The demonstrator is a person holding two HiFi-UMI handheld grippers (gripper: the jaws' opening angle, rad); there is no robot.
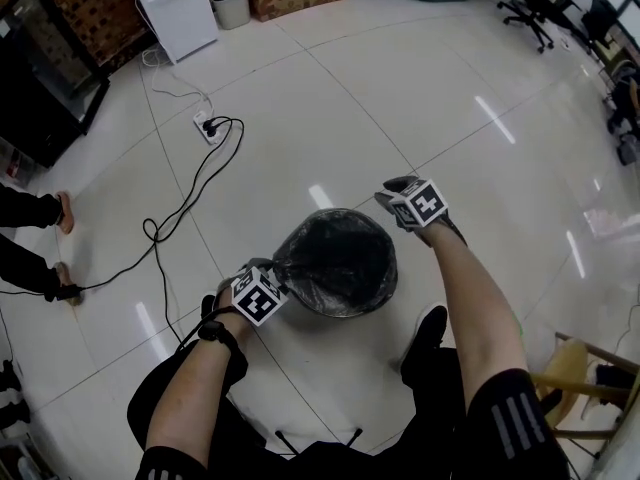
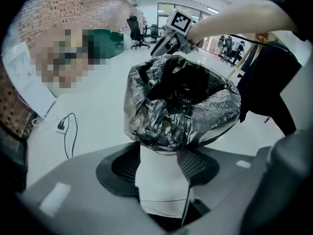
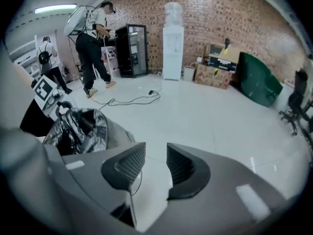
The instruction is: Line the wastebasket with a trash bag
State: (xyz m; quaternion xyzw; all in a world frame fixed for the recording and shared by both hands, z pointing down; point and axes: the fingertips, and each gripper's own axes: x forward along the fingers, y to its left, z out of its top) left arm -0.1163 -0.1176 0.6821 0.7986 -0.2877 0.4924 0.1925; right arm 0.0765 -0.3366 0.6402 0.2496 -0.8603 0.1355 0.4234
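Head view has the wastebasket [image 1: 352,311] on the floor by the person's feet, trash bag [image 1: 335,256] over its rim; left claw [image 2: 160,149] gapes wide at a bunched fold, right claw [image 3: 155,149] stands apart on nothing, so the best play looks like pinching slack on opposite sides and stretching evenly.

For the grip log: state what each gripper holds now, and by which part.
Nothing is held. The left gripper has its jaws apart, the trash bag bunched just beyond their tips; the right gripper has its jaws apart over bare floor.
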